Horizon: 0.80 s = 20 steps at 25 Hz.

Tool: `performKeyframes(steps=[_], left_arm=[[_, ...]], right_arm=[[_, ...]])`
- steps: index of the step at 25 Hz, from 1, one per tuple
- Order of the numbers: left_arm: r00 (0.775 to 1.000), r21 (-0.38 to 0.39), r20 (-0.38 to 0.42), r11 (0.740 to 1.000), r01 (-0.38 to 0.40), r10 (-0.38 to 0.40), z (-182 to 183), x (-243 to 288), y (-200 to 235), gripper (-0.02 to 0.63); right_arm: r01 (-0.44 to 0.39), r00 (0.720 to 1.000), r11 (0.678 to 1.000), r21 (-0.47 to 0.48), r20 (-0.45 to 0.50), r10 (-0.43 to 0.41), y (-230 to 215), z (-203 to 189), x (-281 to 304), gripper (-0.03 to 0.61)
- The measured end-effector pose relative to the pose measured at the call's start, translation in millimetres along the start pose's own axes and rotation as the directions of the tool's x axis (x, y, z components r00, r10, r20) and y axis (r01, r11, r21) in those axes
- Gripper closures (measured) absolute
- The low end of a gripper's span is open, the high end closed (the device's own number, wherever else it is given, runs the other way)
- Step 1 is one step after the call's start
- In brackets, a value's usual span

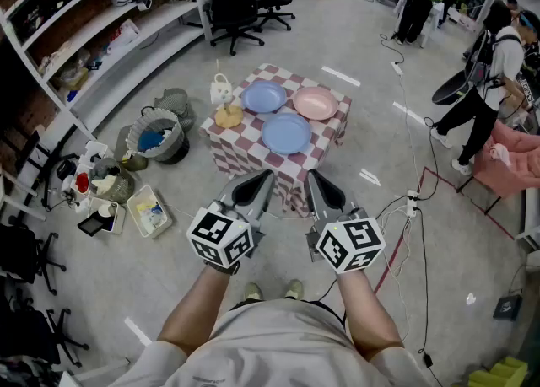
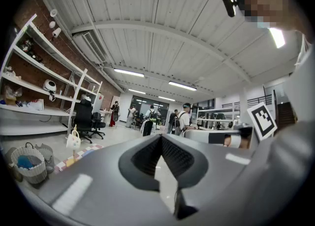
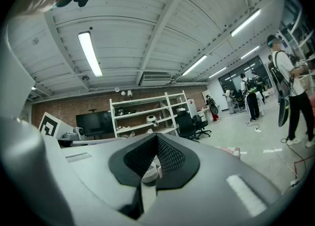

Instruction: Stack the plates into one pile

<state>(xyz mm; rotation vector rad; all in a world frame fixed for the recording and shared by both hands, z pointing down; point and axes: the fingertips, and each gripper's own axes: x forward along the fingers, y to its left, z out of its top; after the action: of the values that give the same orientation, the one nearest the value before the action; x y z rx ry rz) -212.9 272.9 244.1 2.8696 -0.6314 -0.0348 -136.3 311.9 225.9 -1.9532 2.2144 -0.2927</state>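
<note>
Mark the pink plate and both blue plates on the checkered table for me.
pink plate (image 1: 315, 103), head view, centre of its dish.
farther blue plate (image 1: 264, 96), head view, centre of its dish.
nearer blue plate (image 1: 287, 133), head view, centre of its dish.

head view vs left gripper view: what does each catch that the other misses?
Only the head view: all three plates lying apart, the far blue plate, the near blue plate and the pink plate.

Only the left gripper view: the ceiling lights, the head camera, and the jaws seen close, together with nothing between them.

Both: the left gripper, the white bag on the checkered table, the woven basket and the shelves.
</note>
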Motion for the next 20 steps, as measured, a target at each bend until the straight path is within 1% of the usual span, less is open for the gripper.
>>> performKeyframes(steps=[15, 20], left_arm=[[1.000, 0.009, -0.007, 1.000, -0.020, 0.020, -6, 7, -12, 0.609], [1.000, 0.020, 0.006, 1.000, -0.023, 0.023, 1, 20, -17, 0.607]], right_arm=[[-0.036, 0.999, 0.999, -0.005, -0.014, 0.036, -7, -2, -8, 0.569], [-0.052, 0.998, 0.999, 0.015, 0.019, 0.051, -21, 13, -14, 0.569]])
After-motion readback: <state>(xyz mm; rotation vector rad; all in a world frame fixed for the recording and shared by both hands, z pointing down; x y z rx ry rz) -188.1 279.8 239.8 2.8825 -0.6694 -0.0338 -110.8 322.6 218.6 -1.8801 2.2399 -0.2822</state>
